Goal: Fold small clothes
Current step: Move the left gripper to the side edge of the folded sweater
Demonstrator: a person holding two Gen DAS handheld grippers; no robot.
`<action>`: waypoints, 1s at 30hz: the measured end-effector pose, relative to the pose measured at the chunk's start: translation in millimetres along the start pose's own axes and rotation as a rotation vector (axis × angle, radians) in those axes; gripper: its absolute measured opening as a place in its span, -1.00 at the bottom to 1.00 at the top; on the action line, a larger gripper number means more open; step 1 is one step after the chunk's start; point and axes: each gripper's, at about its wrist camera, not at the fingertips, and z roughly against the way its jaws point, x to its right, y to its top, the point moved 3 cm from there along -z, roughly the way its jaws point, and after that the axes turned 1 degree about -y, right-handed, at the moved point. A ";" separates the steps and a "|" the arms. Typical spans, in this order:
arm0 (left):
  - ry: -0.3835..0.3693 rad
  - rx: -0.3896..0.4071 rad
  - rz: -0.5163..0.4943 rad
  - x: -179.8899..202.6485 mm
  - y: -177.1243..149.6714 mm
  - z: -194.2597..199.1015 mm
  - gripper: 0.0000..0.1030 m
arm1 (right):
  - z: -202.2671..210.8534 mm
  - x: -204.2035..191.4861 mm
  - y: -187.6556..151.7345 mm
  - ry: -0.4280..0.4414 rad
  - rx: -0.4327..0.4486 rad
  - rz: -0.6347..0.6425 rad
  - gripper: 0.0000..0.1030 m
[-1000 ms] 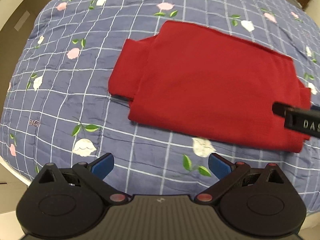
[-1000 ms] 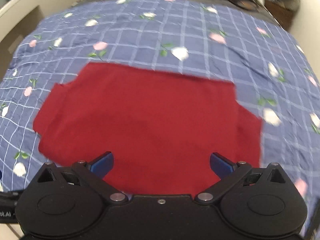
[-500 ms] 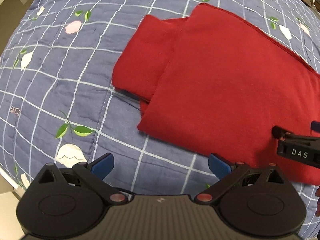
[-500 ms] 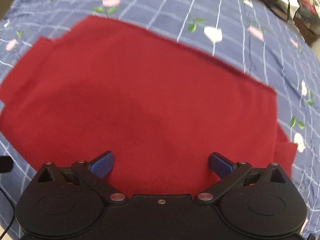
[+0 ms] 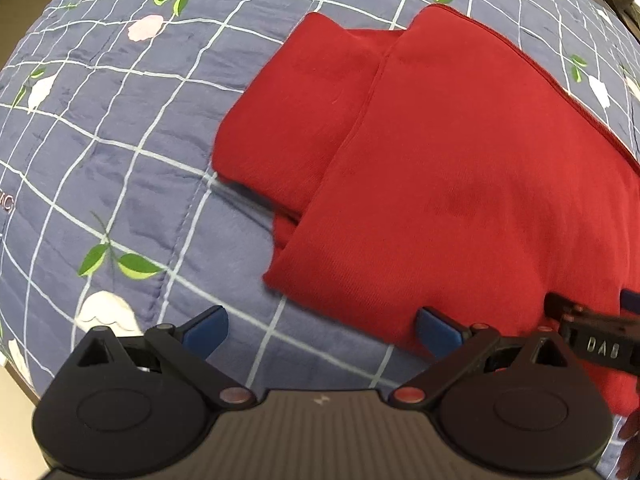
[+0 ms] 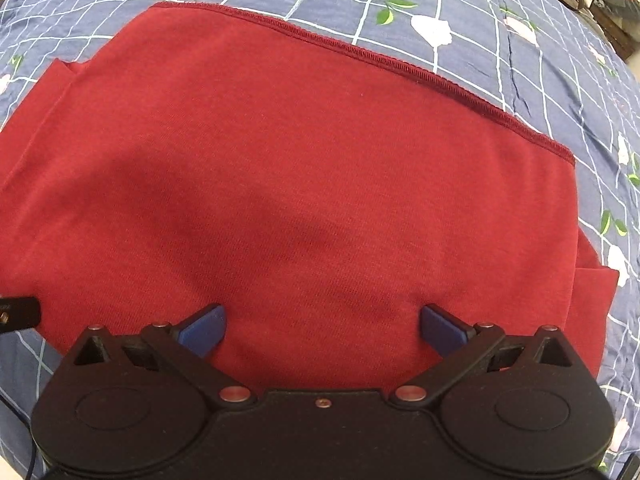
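Item one: a blue quilted bedspread (image 5: 120,168) with a white grid and a print of pink and white flowers with green leaves. It fills the ground under both of your cameras and carries everything else.

Item two: the red knit garment (image 5: 460,184), partly folded and lying flat on the bedspread. In your left view its main panel runs from the centre to the right edge, and a folded sleeve (image 5: 296,120) sticks out from beneath it on the left. In your right view the garment (image 6: 300,184) spans almost the whole frame, with a stitched hem (image 6: 400,66) along its far edge and a second layer showing at the right side (image 6: 596,304).

Item three: your left gripper (image 5: 322,330), black with blue-tipped fingers (image 5: 206,328), jaws spread wide and holding nothing. It sits over the bedspread at the garment's near left corner; the right-hand tip (image 5: 438,330) lies at the cloth's near edge.

Item four: your right gripper (image 6: 322,328), same build, jaws likewise parted and empty, both blue tips (image 6: 202,328) over the garment's near portion. It also shows at the right edge of the left view (image 5: 592,336), over the red cloth.
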 end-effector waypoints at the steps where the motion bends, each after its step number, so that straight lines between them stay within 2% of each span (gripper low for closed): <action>1: -0.001 0.002 0.001 1.9 1.8 -1.4 0.99 | 1.3 -0.8 -2.1 0.002 0.002 0.001 0.99; 10: -0.012 -0.022 0.068 -2.5 10.2 -13.9 1.00 | 1.8 -0.9 -3.3 0.004 0.011 0.003 0.99; 22: -0.007 -0.014 0.061 -16.2 15.5 -5.7 0.99 | 4.9 -0.6 -6.1 0.006 0.030 0.003 0.99; 30: -0.023 -0.020 0.069 -18.4 15.9 -3.8 0.99 | 10.9 -3.5 -12.5 0.007 0.091 0.002 0.99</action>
